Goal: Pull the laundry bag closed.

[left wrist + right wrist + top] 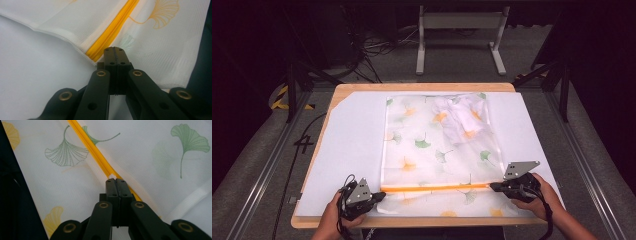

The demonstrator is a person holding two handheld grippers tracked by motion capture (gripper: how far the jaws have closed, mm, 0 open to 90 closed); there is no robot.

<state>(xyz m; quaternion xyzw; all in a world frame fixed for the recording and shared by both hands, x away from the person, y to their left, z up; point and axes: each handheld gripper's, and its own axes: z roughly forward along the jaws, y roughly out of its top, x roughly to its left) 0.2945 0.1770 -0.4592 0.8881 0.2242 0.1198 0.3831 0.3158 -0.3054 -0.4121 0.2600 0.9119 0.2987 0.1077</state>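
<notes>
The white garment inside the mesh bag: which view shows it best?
High view: the white garment lies bunched in the mesh bag's far right corner. Both gripper views look at the orange zipper near closed jaws, not the garment.

A pale wooden counter (328, 106) carries a large white sheet (347, 145) that covers nearly all of its top, leaving a strip of bare wood along the far edge and down the left side. Beyond the far edge, a grey metal stand (459, 22) with two legs sits on the grey floor (532, 60). Dark cables (372, 50) tangle on the floor at the far left. Yellow-and-black tape (279, 97) marks the floor to the left.
</notes>
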